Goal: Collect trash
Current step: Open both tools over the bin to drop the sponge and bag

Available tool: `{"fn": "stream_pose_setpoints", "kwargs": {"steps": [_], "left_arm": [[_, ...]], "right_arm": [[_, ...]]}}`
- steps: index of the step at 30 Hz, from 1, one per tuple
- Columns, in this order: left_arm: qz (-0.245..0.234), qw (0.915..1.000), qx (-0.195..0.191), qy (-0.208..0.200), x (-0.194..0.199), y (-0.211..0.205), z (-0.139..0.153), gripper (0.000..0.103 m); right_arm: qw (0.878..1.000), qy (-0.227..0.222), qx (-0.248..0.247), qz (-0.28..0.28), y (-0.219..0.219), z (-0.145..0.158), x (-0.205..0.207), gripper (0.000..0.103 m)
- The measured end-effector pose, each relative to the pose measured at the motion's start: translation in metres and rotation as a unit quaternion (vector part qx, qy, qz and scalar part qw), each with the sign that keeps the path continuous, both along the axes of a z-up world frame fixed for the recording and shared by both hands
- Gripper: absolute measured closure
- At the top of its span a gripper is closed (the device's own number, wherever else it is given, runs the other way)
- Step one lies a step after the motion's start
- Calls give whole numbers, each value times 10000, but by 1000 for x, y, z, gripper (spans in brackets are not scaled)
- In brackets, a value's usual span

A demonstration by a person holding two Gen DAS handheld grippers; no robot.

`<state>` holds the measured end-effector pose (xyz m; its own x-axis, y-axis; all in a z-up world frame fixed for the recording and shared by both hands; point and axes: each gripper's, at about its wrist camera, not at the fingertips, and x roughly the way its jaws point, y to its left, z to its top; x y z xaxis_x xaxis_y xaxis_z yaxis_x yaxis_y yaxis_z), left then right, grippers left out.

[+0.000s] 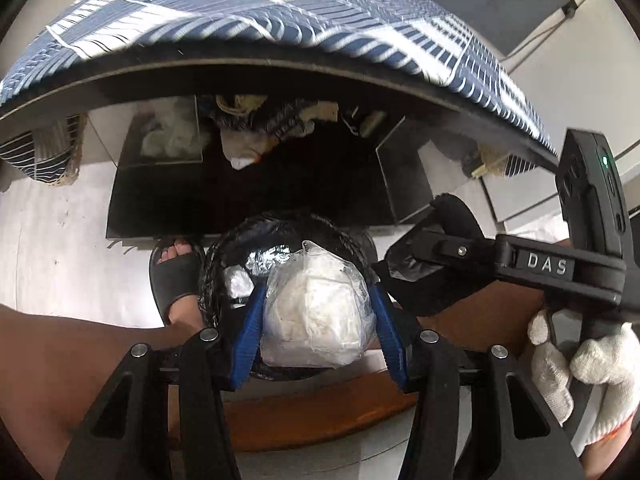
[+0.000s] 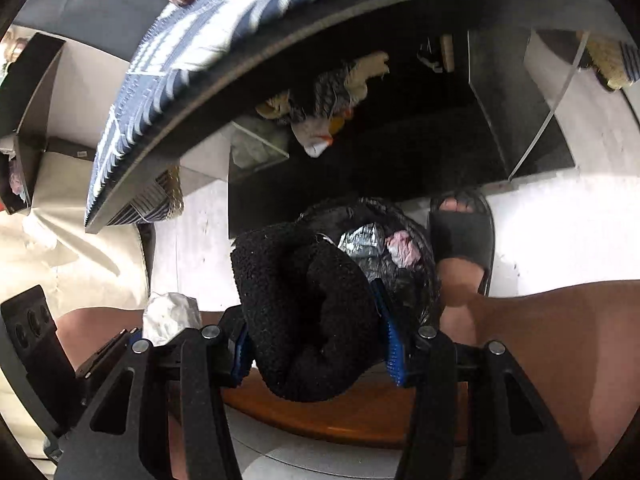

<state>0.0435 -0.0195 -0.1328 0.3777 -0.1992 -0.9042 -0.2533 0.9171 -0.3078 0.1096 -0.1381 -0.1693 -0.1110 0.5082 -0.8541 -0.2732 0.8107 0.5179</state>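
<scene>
My left gripper point(image 1: 318, 312) is shut on a white wad wrapped in clear plastic point(image 1: 316, 312), held just above the black-lined trash bin point(image 1: 216, 264) on the floor. Silver foil point(image 1: 264, 258) lies in the bin. My right gripper point(image 2: 316, 320) is shut on a black fuzzy cloth point(image 2: 304, 312), held beside the bin's mouth point(image 2: 400, 216); it shows at the right of the left wrist view point(image 1: 452, 216). The bin holds foil point(image 2: 360, 244) and pink-white paper point(image 2: 404, 250). The left gripper's wad shows at the left of the right wrist view point(image 2: 170, 316).
A table with a blue-white checked cloth point(image 1: 280, 20) overhangs the bin. Under it a dark glass shelf point(image 1: 248, 192) holds rags. A foot in a black sandal point(image 1: 176, 272) stands beside the bin. My legs and a wooden stool edge point(image 1: 320, 412) are below.
</scene>
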Motion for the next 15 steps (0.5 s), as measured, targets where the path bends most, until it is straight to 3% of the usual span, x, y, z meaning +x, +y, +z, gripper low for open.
{"fn": "stream_pose_setpoints", "kwargs": {"steps": [3, 15], "left_arm": [[-30, 9998, -77, 155, 5, 1, -9, 53], [15, 9983, -430, 404, 16, 10, -25, 52]], "right_arm": [[9997, 225, 31, -54, 3, -9, 5, 51], [9989, 436, -103, 118, 16, -26, 7, 50]]}}
